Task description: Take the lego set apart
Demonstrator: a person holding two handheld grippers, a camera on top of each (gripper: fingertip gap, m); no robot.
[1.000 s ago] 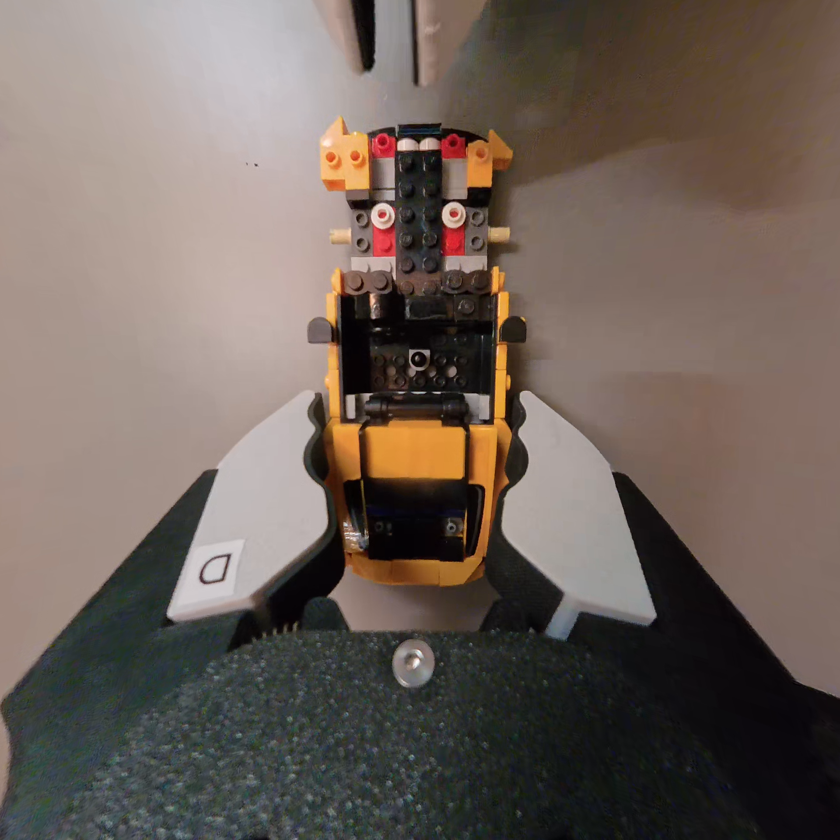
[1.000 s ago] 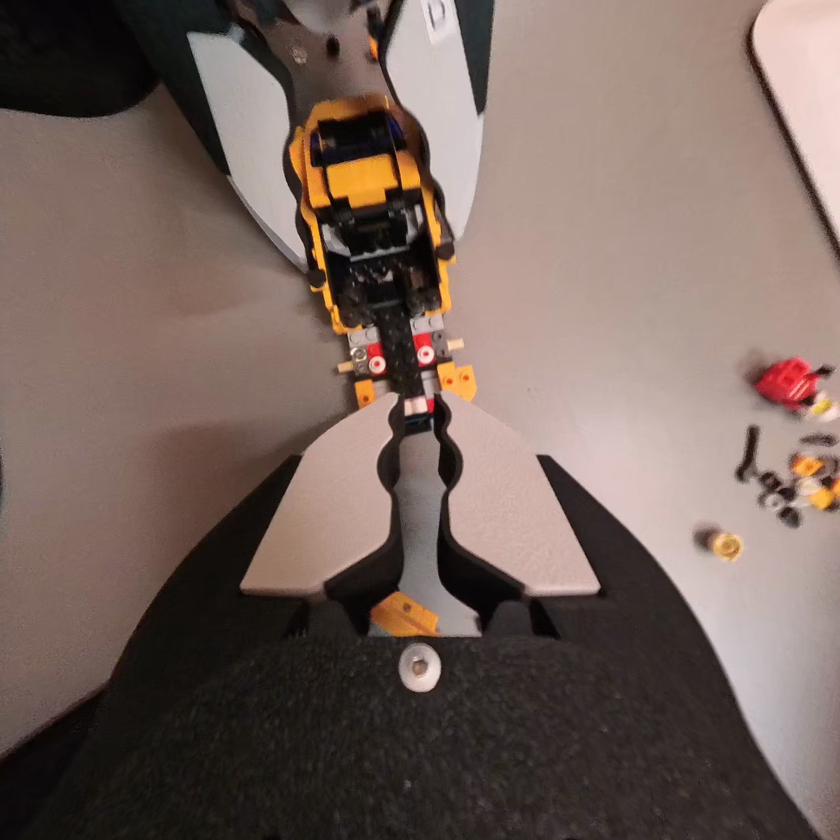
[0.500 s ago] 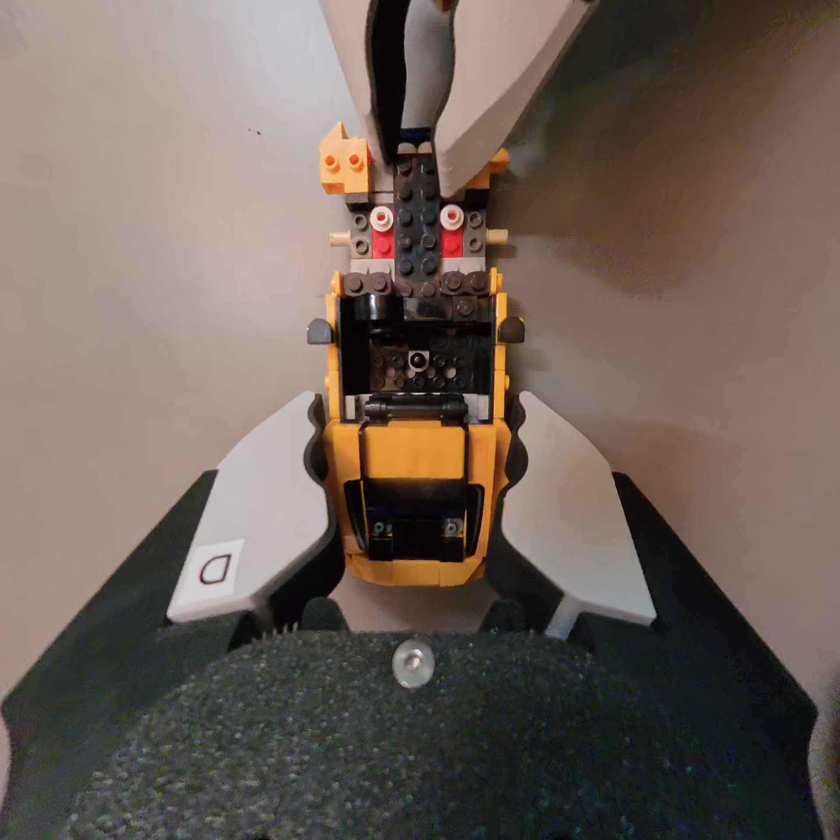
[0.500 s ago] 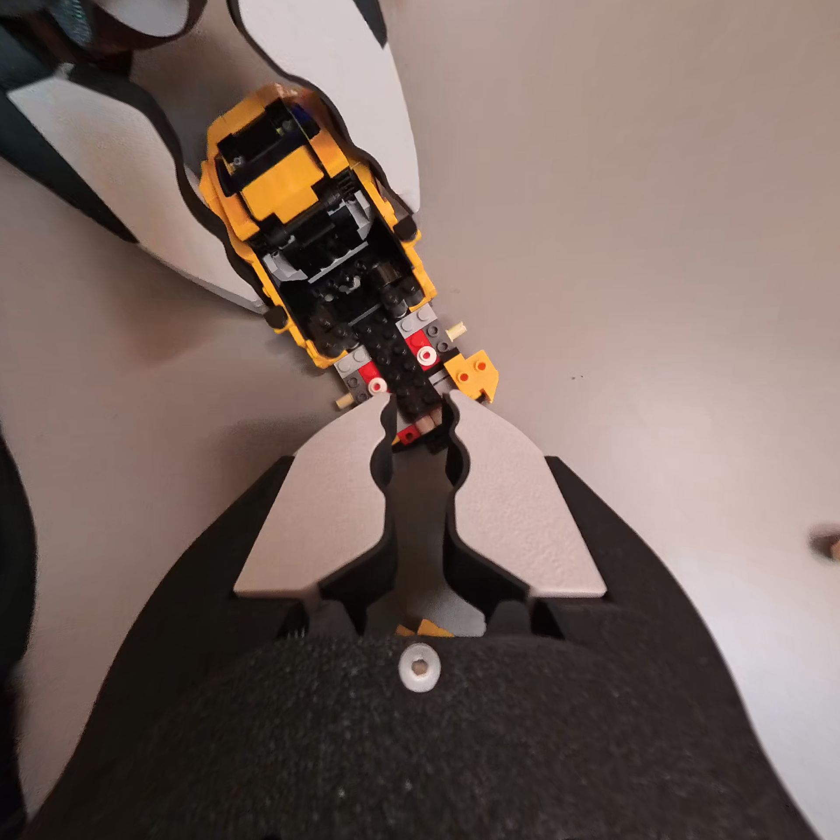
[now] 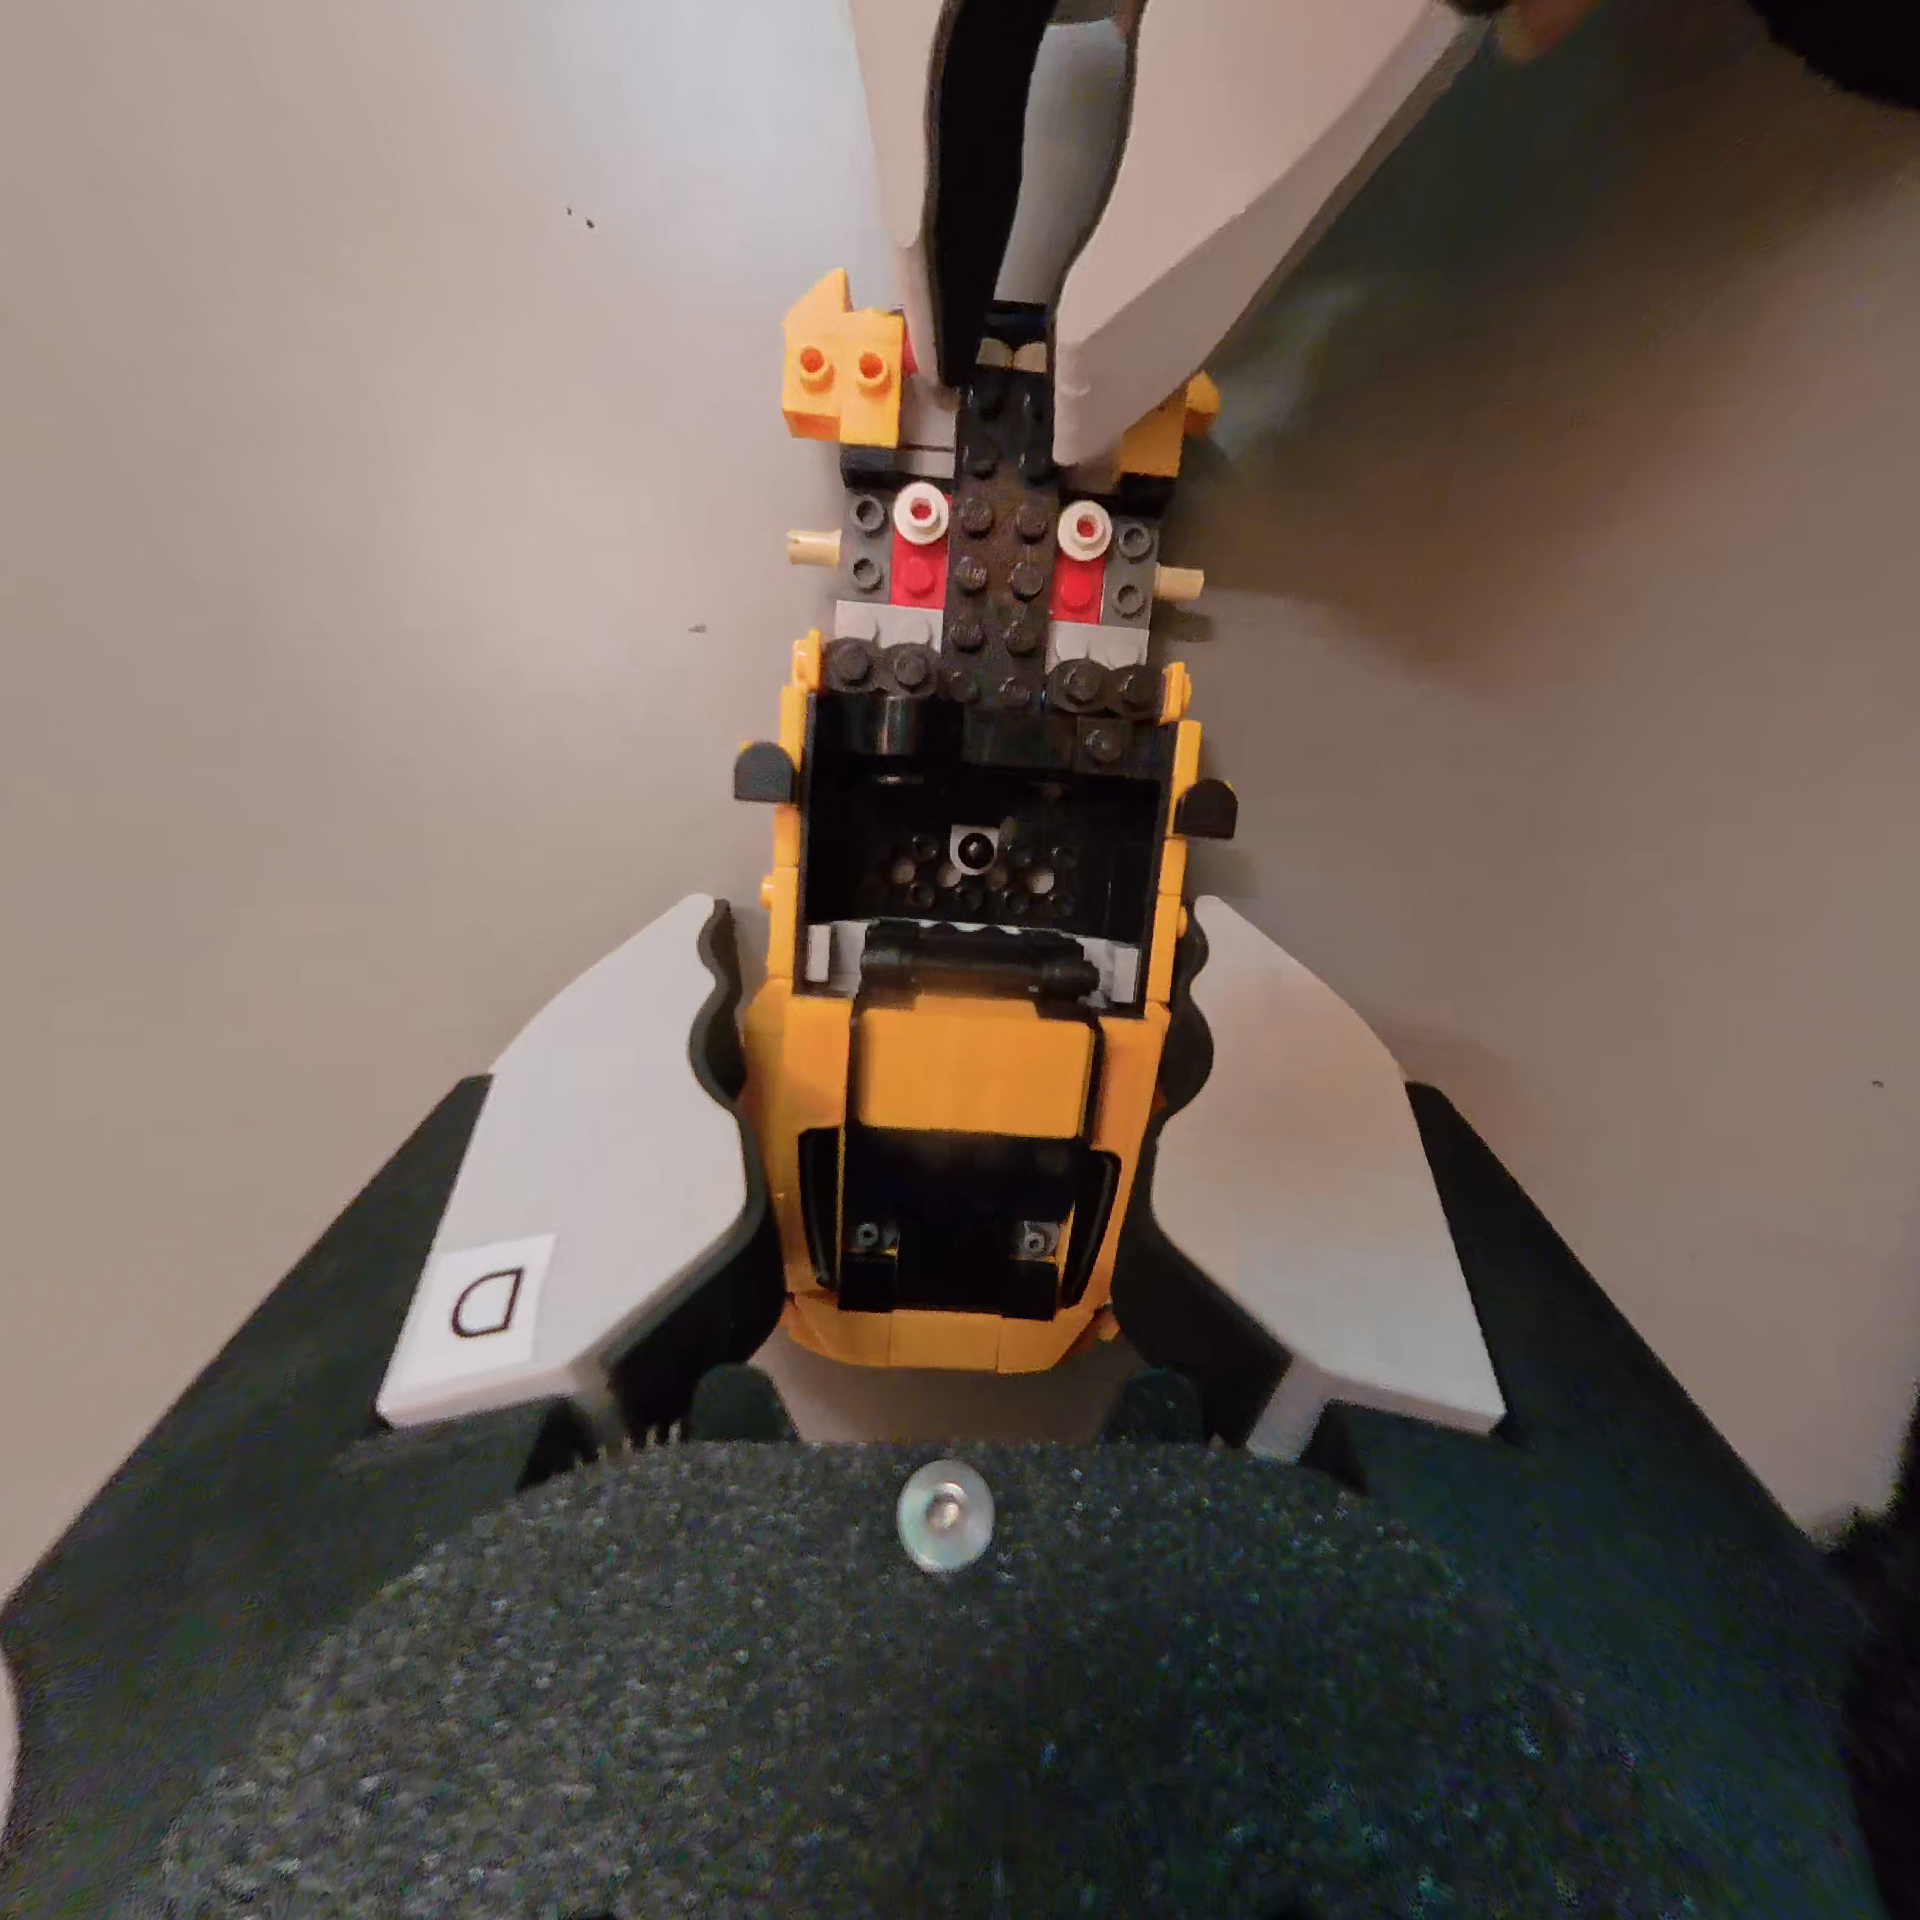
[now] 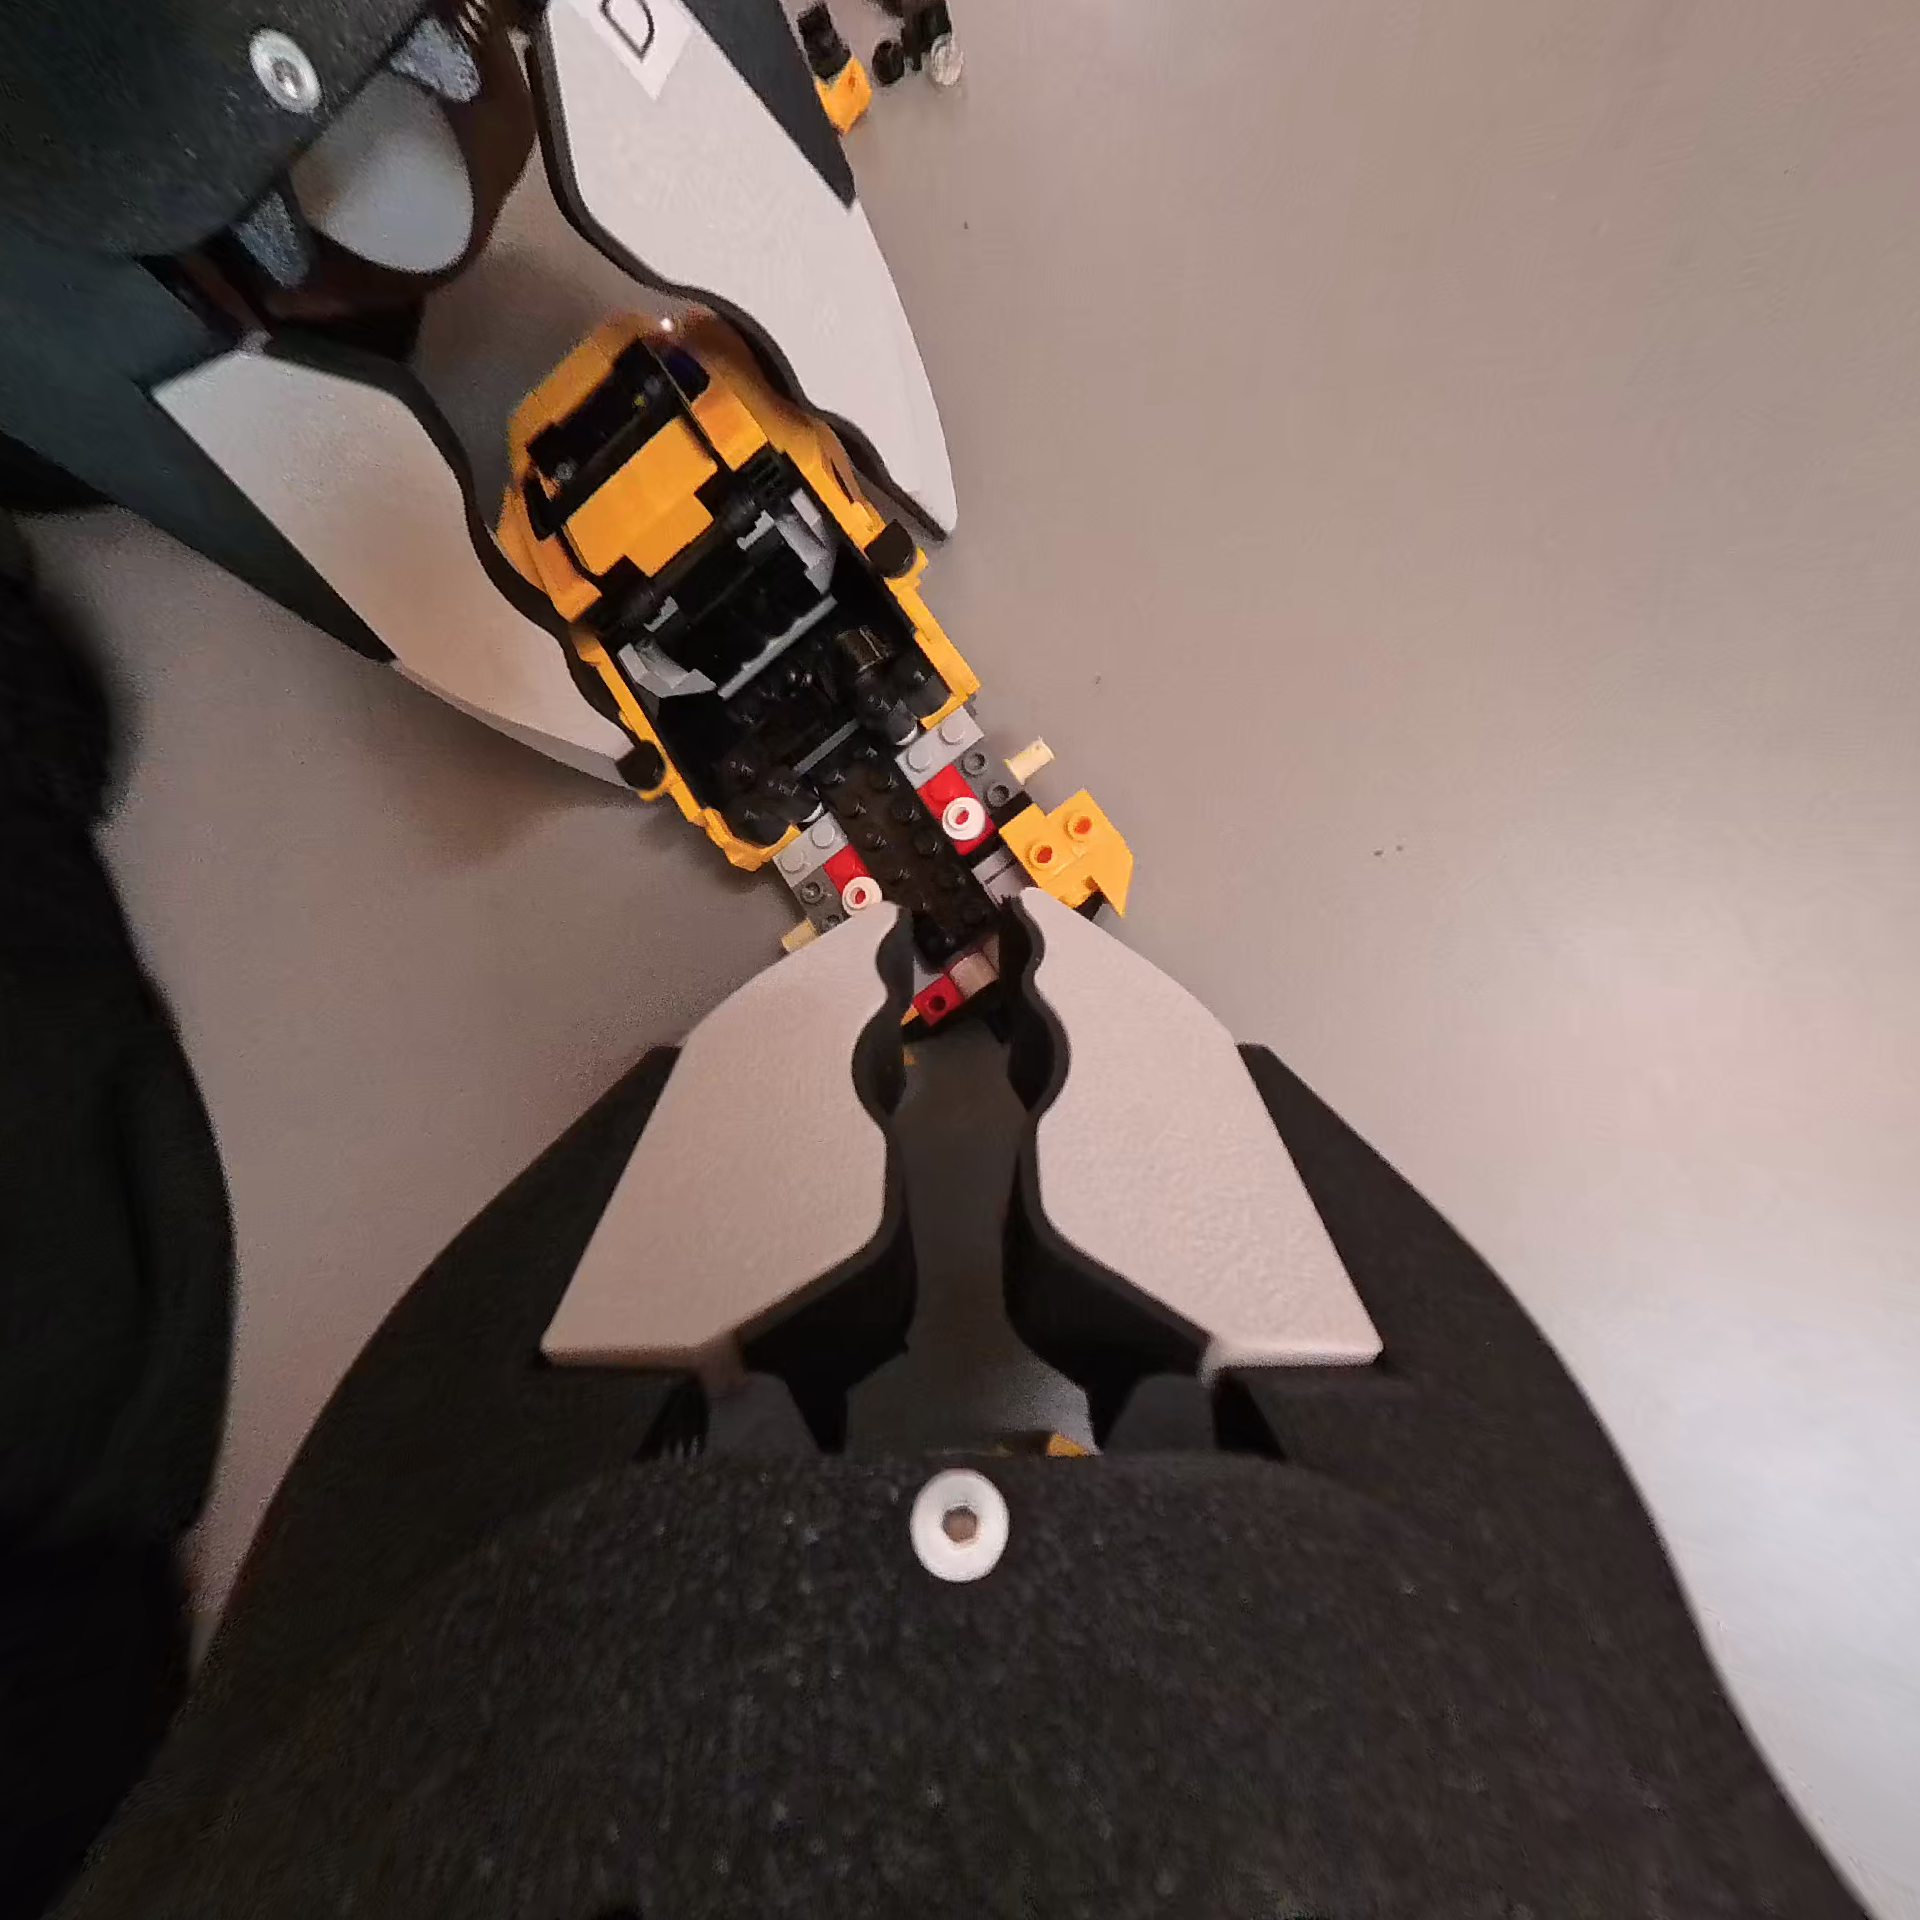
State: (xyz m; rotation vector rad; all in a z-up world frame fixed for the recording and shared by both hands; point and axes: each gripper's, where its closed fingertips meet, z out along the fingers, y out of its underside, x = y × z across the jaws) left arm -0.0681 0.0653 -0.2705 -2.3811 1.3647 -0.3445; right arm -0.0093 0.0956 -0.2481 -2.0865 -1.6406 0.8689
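Grey table (image 5: 364, 623) lies bare beside lego car (image 5: 966, 1081), clamped both ends.

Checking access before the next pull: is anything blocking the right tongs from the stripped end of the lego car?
Nothing visible does. The right tongs already straddle the black plate at the lego car end.

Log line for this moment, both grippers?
left gripper: clamps yellow lego car body | right gripper: closing on black centre plate | table

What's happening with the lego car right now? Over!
Left gripper shut on lego car, yellow end. Right gripper closing around black strip at stripped end; firm grip unclear. Loose bricks far off, nothing in the way.
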